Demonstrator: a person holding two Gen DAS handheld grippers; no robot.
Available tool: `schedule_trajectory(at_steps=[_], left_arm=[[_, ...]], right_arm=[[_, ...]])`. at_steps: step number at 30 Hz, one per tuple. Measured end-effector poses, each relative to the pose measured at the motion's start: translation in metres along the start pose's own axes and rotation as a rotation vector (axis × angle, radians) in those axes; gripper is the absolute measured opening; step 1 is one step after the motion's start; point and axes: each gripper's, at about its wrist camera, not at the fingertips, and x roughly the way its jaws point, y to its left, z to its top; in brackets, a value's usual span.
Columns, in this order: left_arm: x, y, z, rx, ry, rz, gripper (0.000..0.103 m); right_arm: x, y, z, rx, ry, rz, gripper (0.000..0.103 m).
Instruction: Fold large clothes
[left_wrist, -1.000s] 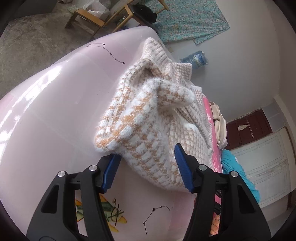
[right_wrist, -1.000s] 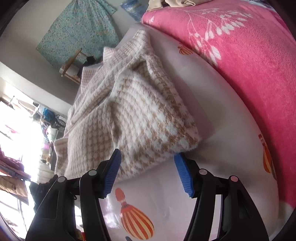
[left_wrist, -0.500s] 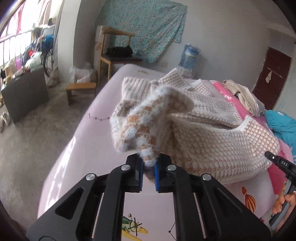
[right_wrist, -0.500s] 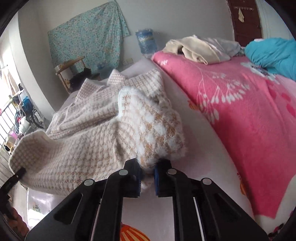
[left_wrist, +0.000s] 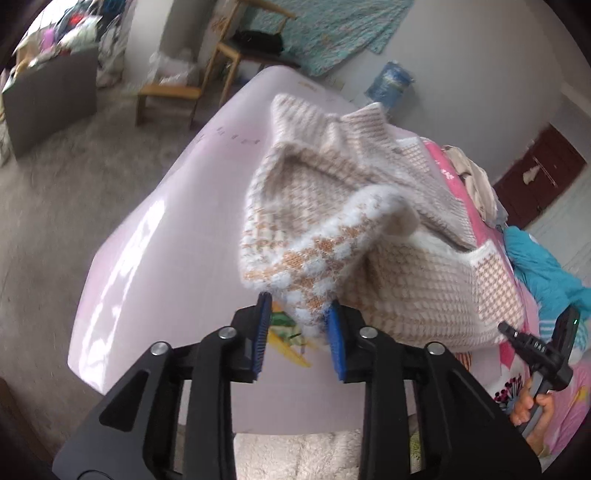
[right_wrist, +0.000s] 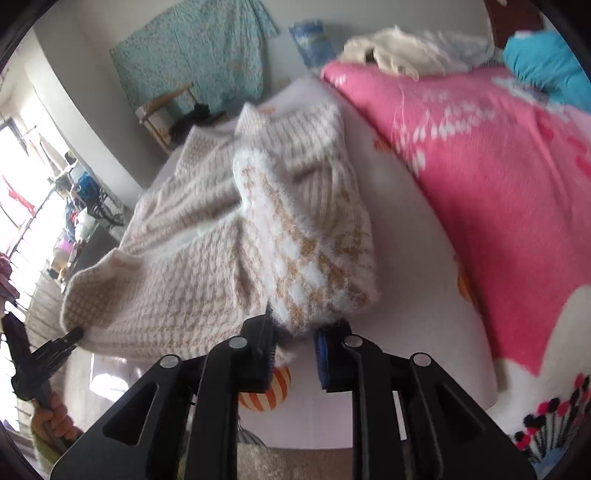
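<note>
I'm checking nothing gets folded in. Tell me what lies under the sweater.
Under the sweater lies a pale printed bedsheet; a striped balloon print shows below the hem near the right gripper. Whatever lies beneath its middle is covered.

I am seeing close along each gripper's fingers: the left camera is facing right across the bed (left_wrist: 177, 236), the right one left. Both are sharing the sweater (left_wrist: 417, 258) (right_wrist: 184, 266).

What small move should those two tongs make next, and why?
Probably ease both back: the left tongs and right tongs look parted, corners of the fluffy beige-and-white checked sweater loose between them above the pale pink bedsheet, so the fabric can settle.
</note>
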Motion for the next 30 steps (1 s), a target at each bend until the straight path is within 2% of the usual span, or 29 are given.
schedule_trajectory(at_steps=[1, 3, 7, 10, 15, 18, 21, 22, 23, 24, 25, 26, 28, 30], left_arm=[[0.000, 0.011, -0.001, -0.038, -0.008, -0.005, 0.042], [-0.008, 0.023, 0.002, -0.074, -0.041, -0.015, 0.047], [-0.021, 0.009, 0.013, 0.036, -0.124, 0.051, 0.047], [-0.021, -0.007, 0.030, 0.102, -0.148, 0.053, 0.049], [0.015, -0.060, 0.047, 0.324, -0.069, 0.051, 0.062], [0.044, -0.092, 0.045, 0.480, -0.040, 0.141, 0.065], [0.071, -0.109, 0.046, 0.577, -0.035, 0.247, 0.065], [0.078, -0.111, 0.047, 0.587, -0.039, 0.268, 0.061], [0.083, -0.110, 0.050, 0.588, -0.041, 0.276, 0.046], [0.088, -0.107, 0.054, 0.579, -0.034, 0.276, 0.038], [0.091, -0.102, 0.058, 0.558, -0.026, 0.274, 0.023], [0.093, -0.096, 0.063, 0.528, -0.025, 0.266, 0.011], [0.090, -0.081, 0.075, 0.442, -0.038, 0.222, 0.009], [0.083, -0.066, 0.088, 0.334, -0.052, 0.142, 0.009]], right_arm=[[0.003, -0.015, 0.003, 0.043, 0.042, 0.027, 0.033], [-0.003, -0.037, 0.009, 0.101, 0.063, 0.072, 0.043], [-0.044, -0.050, 0.025, 0.066, -0.034, -0.002, 0.052], [-0.052, -0.039, 0.041, 0.012, -0.085, -0.005, 0.055], [-0.004, 0.005, 0.074, -0.129, -0.046, 0.008, 0.055], [0.022, 0.037, 0.092, -0.251, -0.057, -0.025, 0.055], [0.045, 0.057, 0.107, -0.350, -0.067, -0.087, 0.055], [0.056, 0.060, 0.111, -0.377, -0.052, -0.114, 0.055], [0.064, 0.061, 0.113, -0.392, -0.037, -0.145, 0.053], [0.071, 0.060, 0.113, -0.401, -0.017, -0.170, 0.039], [0.076, 0.058, 0.113, -0.404, -0.001, -0.185, 0.019], [0.078, 0.056, 0.113, -0.399, 0.005, -0.191, 0.008], [0.070, 0.054, 0.116, -0.380, -0.026, -0.183, 0.007], [0.054, 0.055, 0.122, -0.352, -0.089, -0.170, 0.006]])
